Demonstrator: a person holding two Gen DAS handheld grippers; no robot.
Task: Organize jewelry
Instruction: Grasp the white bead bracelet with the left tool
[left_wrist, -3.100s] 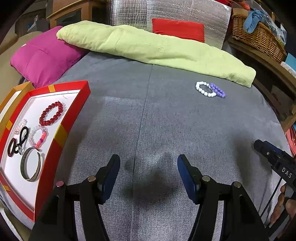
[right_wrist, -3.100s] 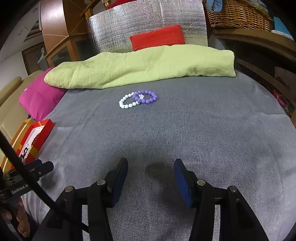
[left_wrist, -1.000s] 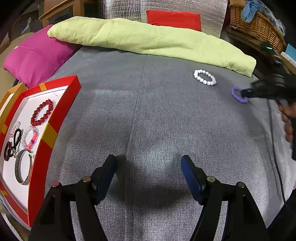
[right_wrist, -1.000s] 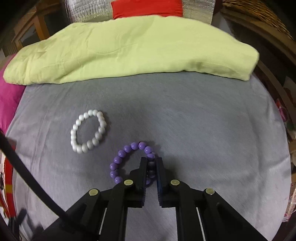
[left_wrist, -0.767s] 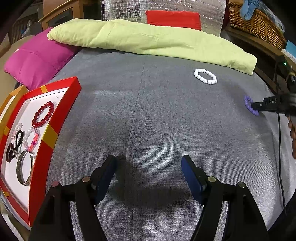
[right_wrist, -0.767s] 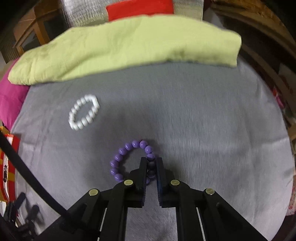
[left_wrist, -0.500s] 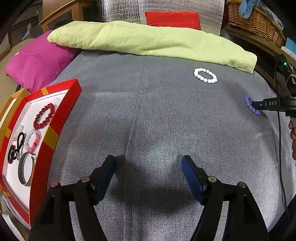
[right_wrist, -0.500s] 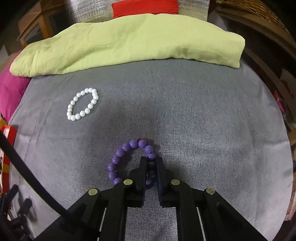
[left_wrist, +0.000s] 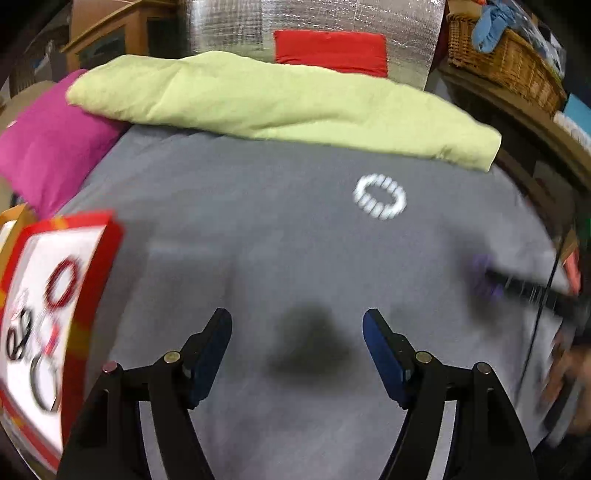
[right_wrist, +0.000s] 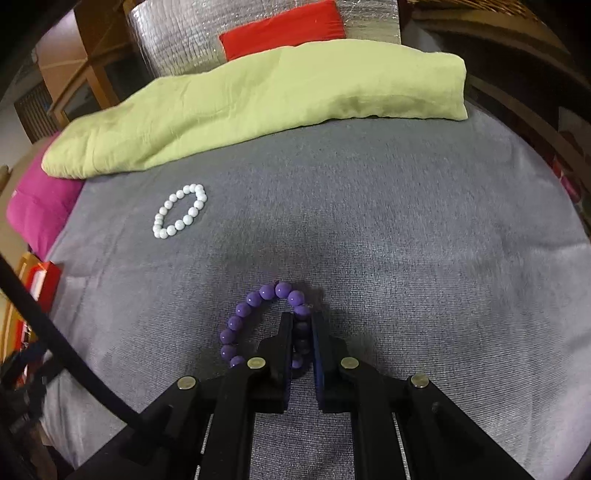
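Note:
My right gripper (right_wrist: 302, 318) is shut on a purple bead bracelet (right_wrist: 246, 311) and holds it just above the grey bed cover; the left wrist view shows it blurred at the right (left_wrist: 484, 275). A white bead bracelet (right_wrist: 180, 216) lies on the cover, far left of the right gripper, and shows in the left wrist view (left_wrist: 379, 196). My left gripper (left_wrist: 297, 325) is open and empty over the cover. A red-rimmed white tray (left_wrist: 107, 251) at the left holds a red bead bracelet (left_wrist: 62, 283) and several other pieces.
A long green pillow (left_wrist: 280, 107) lies across the back of the bed, with a magenta cushion (left_wrist: 51, 144) at the left and a red cushion (left_wrist: 330, 51) behind. A wicker basket (left_wrist: 506, 59) stands on a shelf at the right.
My right gripper has closed on the purple bracelet, lifted it away from the white one and carried it back and leftward. My left gripper moved forward; its view is blurred.

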